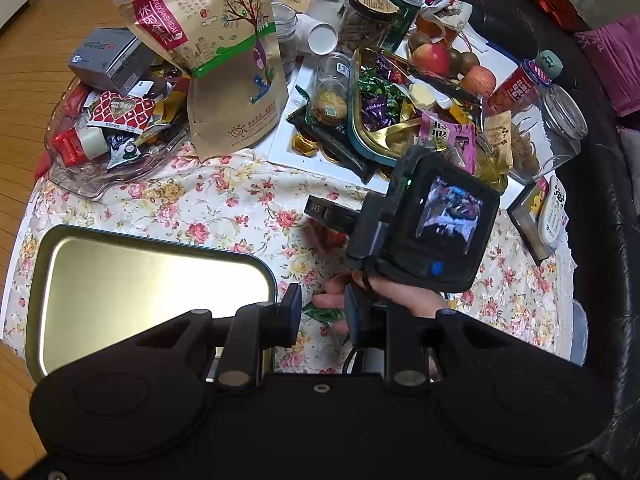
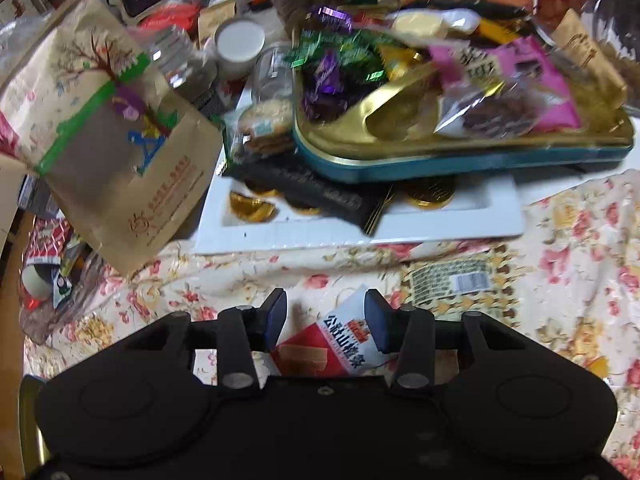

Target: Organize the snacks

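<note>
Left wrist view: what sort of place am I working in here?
Most likely a home living room. A floral tablecloth covers a low table crowded with snacks, apples and a candy tin; a dark leather sofa curves round its far side, and wood flooring shows beyond.

Warm indoor light falls from above, even and fairly bright. In the left wrist view the empty metal tray point(image 1: 152, 280) throws back a broad white glare across its floor, strongest toward its left rim. That view is sharp near the tray, while the floral cloth on the table point(image 1: 224, 200) bends strongly toward the rounded corners, and the far edges darken. The right wrist view is softer: motion blur smears the gold tin point(image 2: 460, 148) and the sweets in it, and everything behind the tin is streaked. The red and white packet point(image 2: 340, 344) nearest the lens stays readable. Shadows are faint and short.
</note>
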A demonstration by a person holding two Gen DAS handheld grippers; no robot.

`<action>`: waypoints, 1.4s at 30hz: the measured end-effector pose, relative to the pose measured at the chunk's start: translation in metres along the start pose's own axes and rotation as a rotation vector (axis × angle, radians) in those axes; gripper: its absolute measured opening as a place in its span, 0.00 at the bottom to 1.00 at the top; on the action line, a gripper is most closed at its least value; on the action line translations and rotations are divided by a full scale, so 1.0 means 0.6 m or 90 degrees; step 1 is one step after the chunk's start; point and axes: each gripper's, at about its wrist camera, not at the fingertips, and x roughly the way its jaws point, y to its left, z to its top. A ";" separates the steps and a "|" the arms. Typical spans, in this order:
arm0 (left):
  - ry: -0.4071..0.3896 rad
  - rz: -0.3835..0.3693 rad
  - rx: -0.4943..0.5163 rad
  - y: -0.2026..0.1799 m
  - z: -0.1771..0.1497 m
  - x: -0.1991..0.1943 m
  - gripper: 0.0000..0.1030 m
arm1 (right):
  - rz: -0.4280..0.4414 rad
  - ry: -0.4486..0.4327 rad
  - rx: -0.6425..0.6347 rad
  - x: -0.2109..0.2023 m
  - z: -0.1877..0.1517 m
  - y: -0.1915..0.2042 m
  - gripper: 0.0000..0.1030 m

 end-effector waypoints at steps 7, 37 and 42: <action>0.010 0.008 -0.012 0.007 0.000 0.005 0.33 | -0.012 0.001 -0.092 -0.029 -0.042 -0.039 0.40; 0.078 0.082 0.099 -0.081 -0.037 0.176 0.33 | -0.092 -0.006 0.111 -0.017 0.038 -0.147 0.36; 0.110 0.106 0.112 -0.087 -0.051 0.221 0.33 | -0.108 0.038 0.052 -0.040 0.014 -0.171 0.35</action>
